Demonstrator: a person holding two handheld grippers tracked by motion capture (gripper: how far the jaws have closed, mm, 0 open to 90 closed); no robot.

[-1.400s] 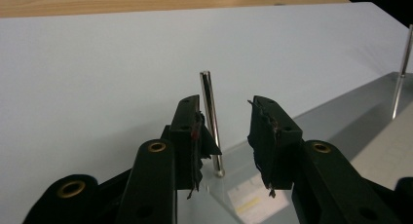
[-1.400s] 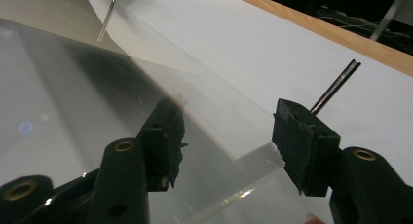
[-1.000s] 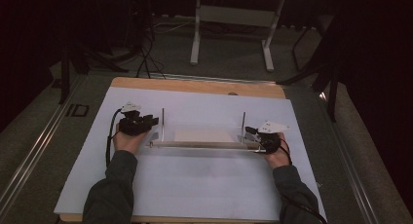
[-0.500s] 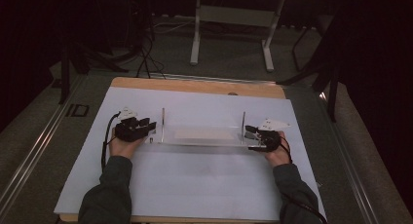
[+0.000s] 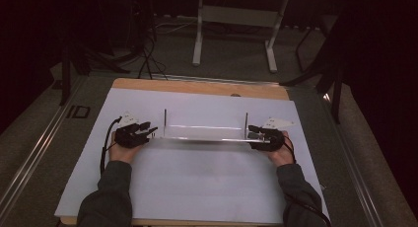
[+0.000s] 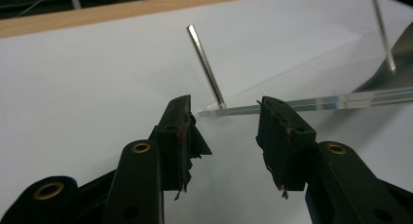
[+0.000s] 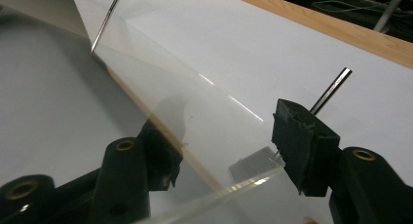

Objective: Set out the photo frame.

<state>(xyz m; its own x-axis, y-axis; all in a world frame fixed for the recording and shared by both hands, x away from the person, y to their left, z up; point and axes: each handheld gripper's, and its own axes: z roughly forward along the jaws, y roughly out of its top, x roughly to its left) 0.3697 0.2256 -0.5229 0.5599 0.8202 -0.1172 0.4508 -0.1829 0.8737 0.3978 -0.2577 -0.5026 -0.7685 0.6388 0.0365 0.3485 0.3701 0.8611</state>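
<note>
A clear acrylic plate lies on the white sheet with a thin metal rod standing near each end, the left rod and the right rod. My left gripper is open just off the plate's left end. Its jaws have just been opening. In the left gripper view nothing is between the jaws of that gripper, and the plate's corner and nearest rod stand just beyond them. My right gripper is open, with the plate's right end between its jaws and a rod behind one jaw.
The white sheet covers most of a wooden table, whose bare far edge shows beyond it. A metal rail runs along the left. A light frame with legs stands on the dark floor behind the table.
The left gripper has drawn back a little from the plate's left end and its jaws have spread apart. The right hand and the plate have stayed where they were.
</note>
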